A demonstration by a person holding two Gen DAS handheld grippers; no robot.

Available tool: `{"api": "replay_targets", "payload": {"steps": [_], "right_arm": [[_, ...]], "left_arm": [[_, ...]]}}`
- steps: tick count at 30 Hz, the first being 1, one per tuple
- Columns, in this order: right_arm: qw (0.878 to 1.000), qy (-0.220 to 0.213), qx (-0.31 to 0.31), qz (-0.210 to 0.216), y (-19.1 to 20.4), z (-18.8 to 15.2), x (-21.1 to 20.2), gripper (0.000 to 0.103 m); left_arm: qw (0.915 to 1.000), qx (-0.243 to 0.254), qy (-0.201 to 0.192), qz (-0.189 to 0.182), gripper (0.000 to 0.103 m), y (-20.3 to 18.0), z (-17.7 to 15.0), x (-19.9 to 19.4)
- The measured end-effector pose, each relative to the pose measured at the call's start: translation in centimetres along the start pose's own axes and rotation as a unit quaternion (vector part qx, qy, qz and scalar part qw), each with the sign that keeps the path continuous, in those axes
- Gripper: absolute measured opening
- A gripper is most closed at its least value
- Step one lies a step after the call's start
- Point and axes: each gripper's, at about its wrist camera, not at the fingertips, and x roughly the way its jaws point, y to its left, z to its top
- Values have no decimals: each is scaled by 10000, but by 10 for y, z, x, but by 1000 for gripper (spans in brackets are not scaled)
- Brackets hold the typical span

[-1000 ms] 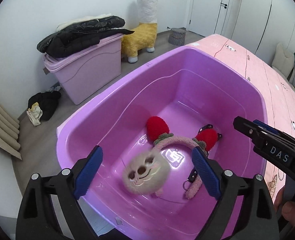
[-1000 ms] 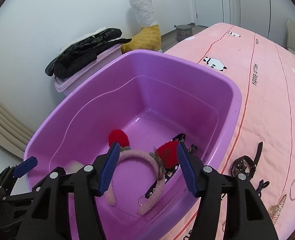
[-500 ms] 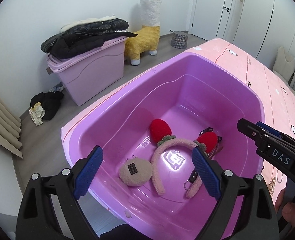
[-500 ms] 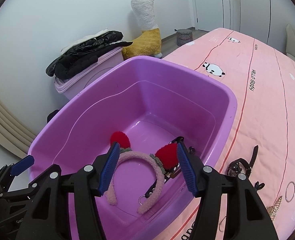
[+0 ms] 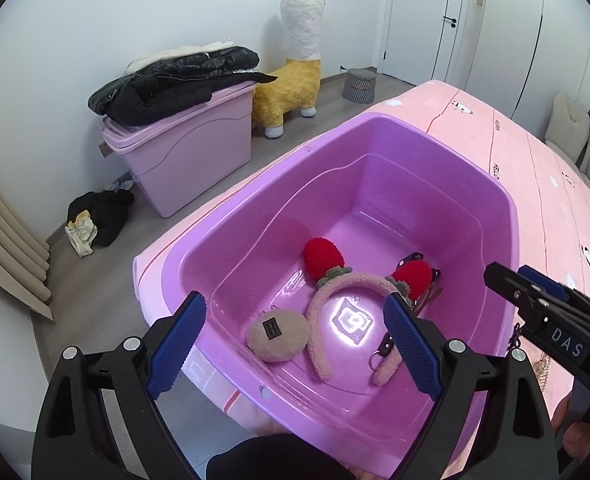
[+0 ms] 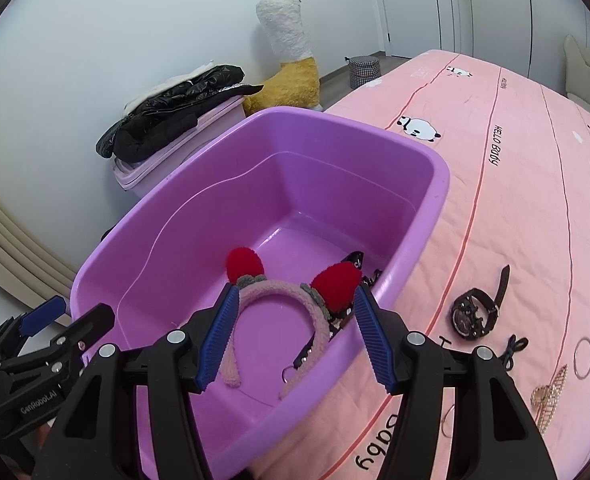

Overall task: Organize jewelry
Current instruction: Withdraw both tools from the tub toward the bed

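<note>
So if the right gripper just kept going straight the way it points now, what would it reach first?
Probably the pink fluffy headband lying in the purple tub: the right gripper is open and empty, and the headband's arch sits right between its fingers in the right wrist view. Depth is unclear, so it might meet the tub floor beside it.

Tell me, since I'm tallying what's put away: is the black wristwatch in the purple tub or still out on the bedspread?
Out. The wristwatch lies on the pink bedspread, right of the purple tub, clear of its rim.
</note>
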Motion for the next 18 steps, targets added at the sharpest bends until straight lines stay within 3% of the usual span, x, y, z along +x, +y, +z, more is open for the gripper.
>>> {"api": "replay_targets", "payload": {"steps": [9, 18], "right_arm": [[9998, -125, 157, -50, -16, -32, -41, 59], [9969, -406, 640, -226, -55, -81, -96, 61]], "left_arm": [[9996, 216, -99, -150, 89, -19, -14, -25], [9956, 767, -146, -525, 89, -63, -44, -52]]}}
